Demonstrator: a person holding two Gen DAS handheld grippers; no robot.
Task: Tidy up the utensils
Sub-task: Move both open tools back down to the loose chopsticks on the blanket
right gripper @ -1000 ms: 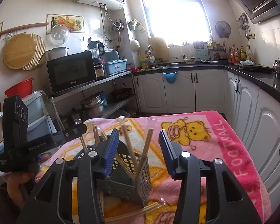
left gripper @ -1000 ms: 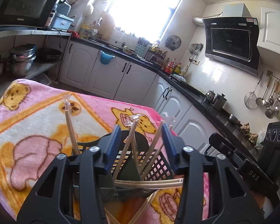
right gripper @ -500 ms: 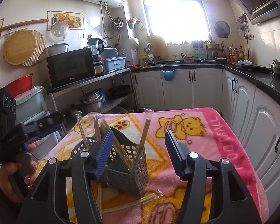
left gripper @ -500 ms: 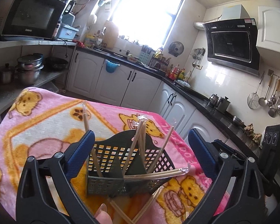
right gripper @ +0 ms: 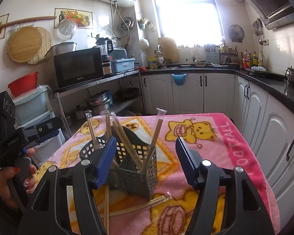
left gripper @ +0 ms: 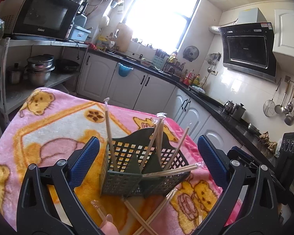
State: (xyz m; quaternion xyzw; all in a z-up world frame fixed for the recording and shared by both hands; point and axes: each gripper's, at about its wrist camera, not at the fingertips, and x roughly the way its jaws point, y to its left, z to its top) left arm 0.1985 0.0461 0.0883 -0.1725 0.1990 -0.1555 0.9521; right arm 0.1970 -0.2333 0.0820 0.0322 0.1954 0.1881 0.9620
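Both my grippers have let go since a second ago. My left gripper (left gripper: 146, 157) is now gaping wide around the utensil basket (left gripper: 141, 168) on the pink blanket (left gripper: 54, 129). My right gripper (right gripper: 145, 162) is still opening; chopsticks (left gripper: 157, 137) are leaning inside the basket, untouched.

A home kitchen: white cabinets (right gripper: 188, 94) under a black countertop (right gripper: 264, 80) below the bright window (right gripper: 188, 11), range hood (left gripper: 249, 51) right of it, microwave (right gripper: 78, 68) left, ladles (left gripper: 288, 105) hung beyond the hood.
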